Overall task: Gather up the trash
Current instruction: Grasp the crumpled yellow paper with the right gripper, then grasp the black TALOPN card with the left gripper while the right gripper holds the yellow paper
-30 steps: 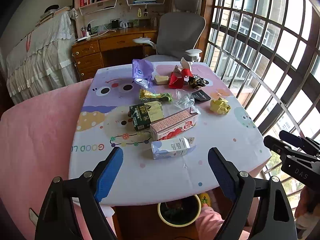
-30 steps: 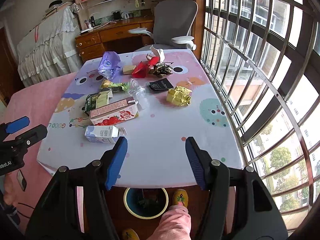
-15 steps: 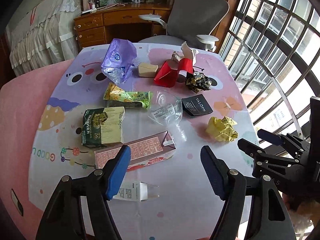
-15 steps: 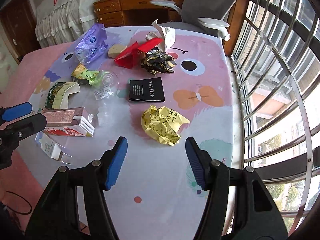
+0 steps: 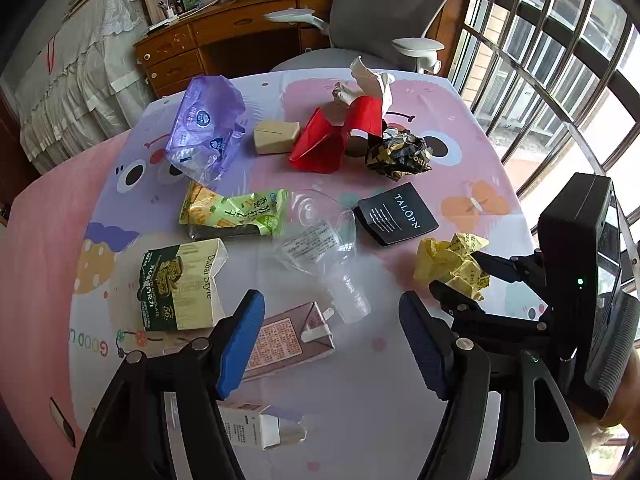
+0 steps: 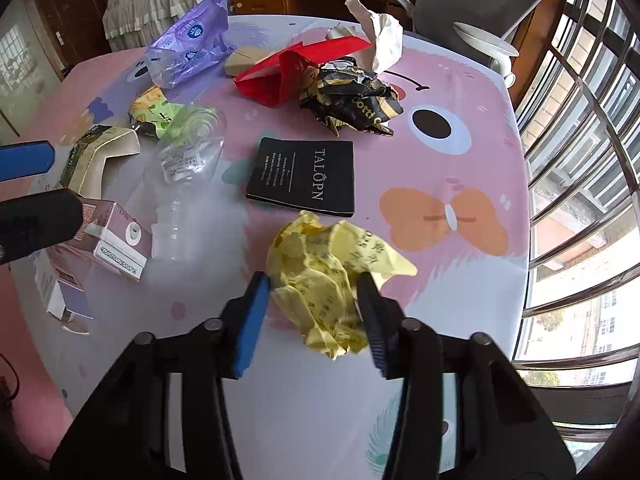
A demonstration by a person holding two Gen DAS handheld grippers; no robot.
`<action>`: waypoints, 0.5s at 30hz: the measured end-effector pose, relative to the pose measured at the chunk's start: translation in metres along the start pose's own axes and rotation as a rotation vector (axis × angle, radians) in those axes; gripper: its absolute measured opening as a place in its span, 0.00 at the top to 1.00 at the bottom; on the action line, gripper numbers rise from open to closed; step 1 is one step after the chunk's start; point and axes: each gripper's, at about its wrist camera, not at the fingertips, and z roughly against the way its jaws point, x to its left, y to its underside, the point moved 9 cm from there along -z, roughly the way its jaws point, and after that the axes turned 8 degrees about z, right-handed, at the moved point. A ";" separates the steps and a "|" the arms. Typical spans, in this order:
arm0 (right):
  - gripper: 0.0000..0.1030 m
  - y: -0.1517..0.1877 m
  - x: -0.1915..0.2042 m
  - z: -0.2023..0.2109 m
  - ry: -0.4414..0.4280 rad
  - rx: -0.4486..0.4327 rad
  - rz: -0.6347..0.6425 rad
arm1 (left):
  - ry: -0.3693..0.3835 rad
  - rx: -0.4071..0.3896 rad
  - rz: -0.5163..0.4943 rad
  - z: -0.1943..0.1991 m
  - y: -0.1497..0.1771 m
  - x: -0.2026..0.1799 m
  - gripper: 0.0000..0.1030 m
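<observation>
A crumpled yellow paper ball (image 6: pixel 320 276) lies on the cartoon tablecloth (image 6: pixel 440 152), and my right gripper (image 6: pixel 314 296) is shut on it, both pads touching its sides. The left wrist view shows the same grip on the yellow ball (image 5: pixel 448 260) by the right gripper (image 5: pixel 460 276). My left gripper (image 5: pixel 332 340) hangs open above a pink drink carton (image 5: pixel 288 340) and touches nothing. Other trash is spread around: a black packet (image 6: pixel 304 176), a clear plastic cup (image 6: pixel 188 152), a black-gold wrapper (image 6: pixel 352 100), red paper (image 6: pixel 296 68) and a purple bag (image 6: pixel 188 44).
A green snack wrapper (image 5: pixel 236 212), a chocolate box (image 5: pixel 180 284) and a small white carton (image 5: pixel 256 428) lie on the table's left and near side. A grey office chair (image 5: pixel 384 8) and a wooden desk (image 5: pixel 224 40) stand behind. Window bars (image 6: pixel 580 120) run along the right.
Both grippers have moved forward over the table. The right one has come down around the yellow paper ball and its jaws have narrowed onto it. The left one stays open.
</observation>
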 end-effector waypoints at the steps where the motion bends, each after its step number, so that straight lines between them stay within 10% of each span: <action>1: 0.73 -0.001 0.000 0.002 -0.018 0.001 -0.010 | 0.002 0.005 -0.014 -0.003 -0.003 -0.003 0.31; 4: 0.96 -0.004 -0.008 0.012 -0.067 -0.017 -0.042 | 0.009 0.023 -0.069 -0.014 -0.012 -0.015 0.31; 15: 0.96 0.004 -0.060 0.025 -0.127 -0.019 -0.232 | 0.063 0.155 -0.335 -0.088 -0.049 -0.084 0.31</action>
